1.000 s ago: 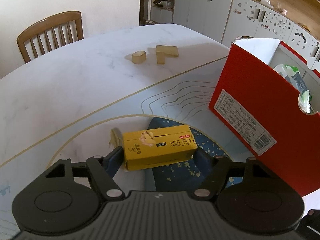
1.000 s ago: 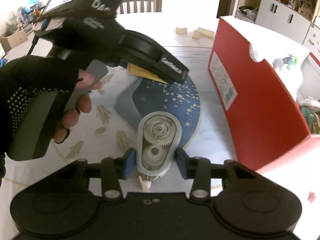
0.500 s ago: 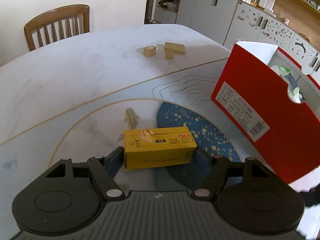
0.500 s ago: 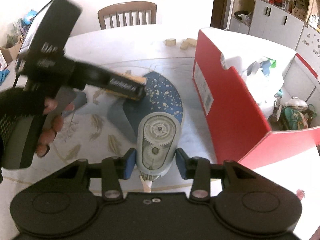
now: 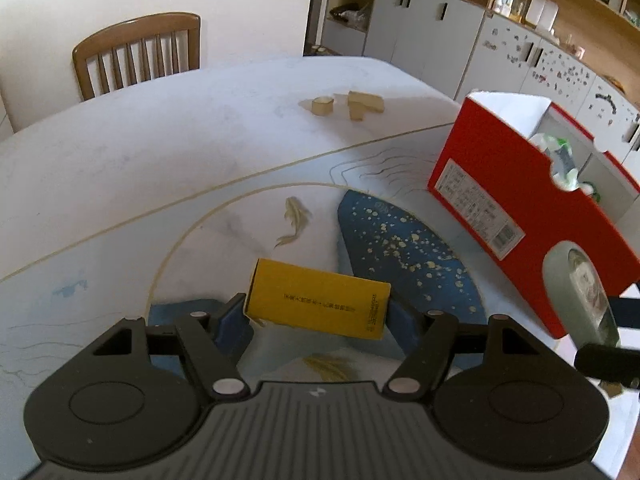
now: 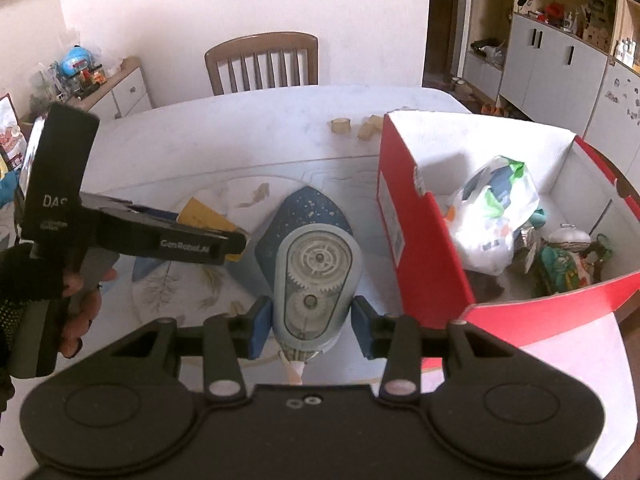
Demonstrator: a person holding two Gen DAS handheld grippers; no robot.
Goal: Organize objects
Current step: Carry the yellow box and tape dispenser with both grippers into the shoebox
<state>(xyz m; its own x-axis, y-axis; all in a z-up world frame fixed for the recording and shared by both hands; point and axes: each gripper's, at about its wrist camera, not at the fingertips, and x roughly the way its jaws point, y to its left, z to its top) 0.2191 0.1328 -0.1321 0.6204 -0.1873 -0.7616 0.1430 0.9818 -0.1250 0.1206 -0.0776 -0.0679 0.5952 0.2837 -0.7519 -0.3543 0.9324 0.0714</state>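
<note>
My left gripper [image 5: 318, 318] is shut on a small yellow box [image 5: 318, 303] and holds it above the table; the box also shows in the right wrist view [image 6: 206, 218], behind the left gripper's body [image 6: 132, 236]. My right gripper [image 6: 310, 322] is shut on a grey correction-tape dispenser [image 6: 316, 284] with clear gears, held above the table left of the red box [image 6: 424, 264]. The dispenser shows at the right edge of the left wrist view [image 5: 580, 284]. The open red box [image 5: 512, 188] holds a plastic bag [image 6: 496, 216] and other items.
A white table [image 5: 160, 152] with a blue patch and fish pattern lies below. A tape roll [image 5: 322, 105] and tan blocks [image 5: 362, 105] sit at its far side. A wooden chair [image 5: 136, 54] stands behind it. Cabinets line the right wall.
The left gripper has lifted and tilted the yellow box, so a different face shows. The right gripper has risen with the dispenser, and the red box's inside has come into view.
</note>
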